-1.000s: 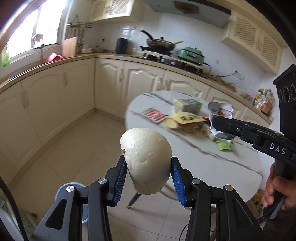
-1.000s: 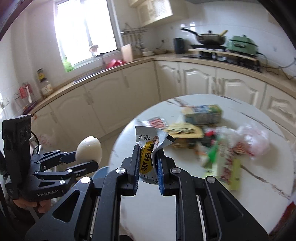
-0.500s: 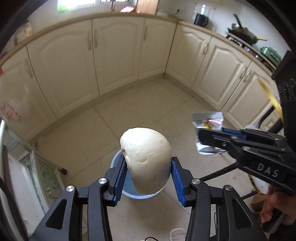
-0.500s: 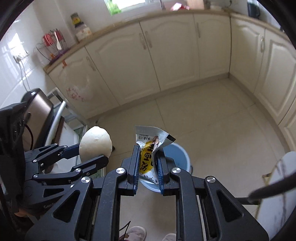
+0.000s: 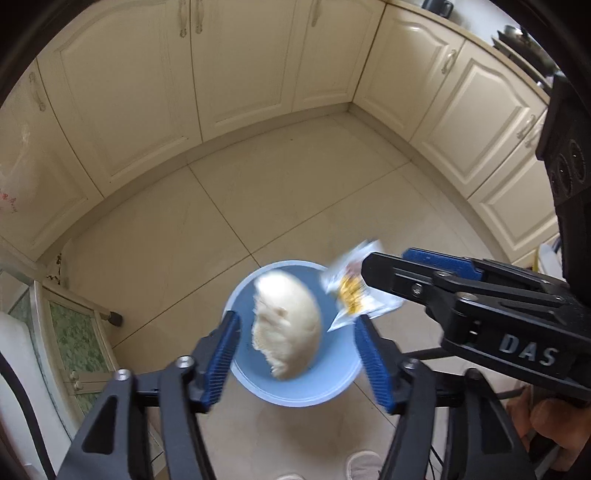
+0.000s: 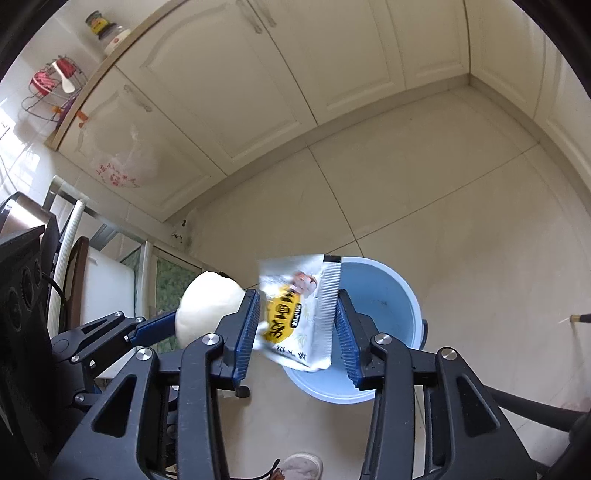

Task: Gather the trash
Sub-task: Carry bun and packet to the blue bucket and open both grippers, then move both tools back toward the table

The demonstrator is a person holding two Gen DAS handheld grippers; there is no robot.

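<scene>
Where claws part: "DAS" on right claw.

I see cream cupboard doors along a pale tiled floor. A wire rack and a jar sit up on the counter.

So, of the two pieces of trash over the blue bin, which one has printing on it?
The snack wrapper, loose between the right gripper's just-opened jaws: silver-white with a yellow label. The steamed bun is plain white.
</scene>
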